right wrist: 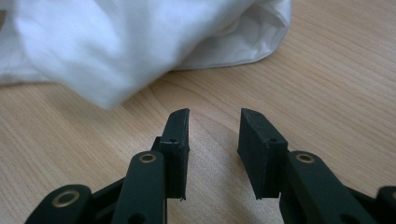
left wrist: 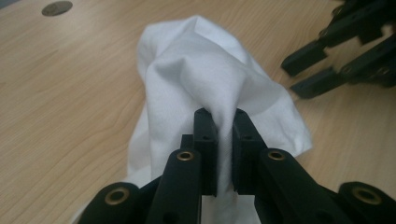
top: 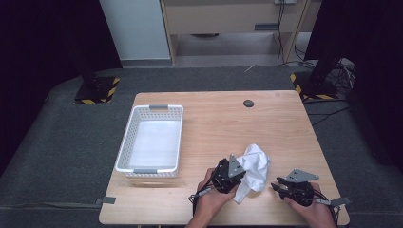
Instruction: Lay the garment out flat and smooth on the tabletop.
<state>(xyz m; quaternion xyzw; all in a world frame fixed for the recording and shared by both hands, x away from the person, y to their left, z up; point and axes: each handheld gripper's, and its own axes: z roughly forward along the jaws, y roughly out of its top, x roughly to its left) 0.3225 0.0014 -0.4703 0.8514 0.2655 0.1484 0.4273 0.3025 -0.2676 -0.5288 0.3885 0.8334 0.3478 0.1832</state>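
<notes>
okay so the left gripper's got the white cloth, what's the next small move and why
Probably bring the right gripper in to pinch the cloth's loose edge. The left gripper is shut on one fold, with the rest drooping onto the table. The right fingers stand open with nothing between them, just short of that edge. A second grip would let both hands lift it.

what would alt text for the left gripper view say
The left claw is shut on a fold of a crumpled white cloth, which bunches up over a light wooden table. The right claw shows at the upper right, open and apart from the cloth; a small dark round disc sits in the tabletop at upper left.
</notes>
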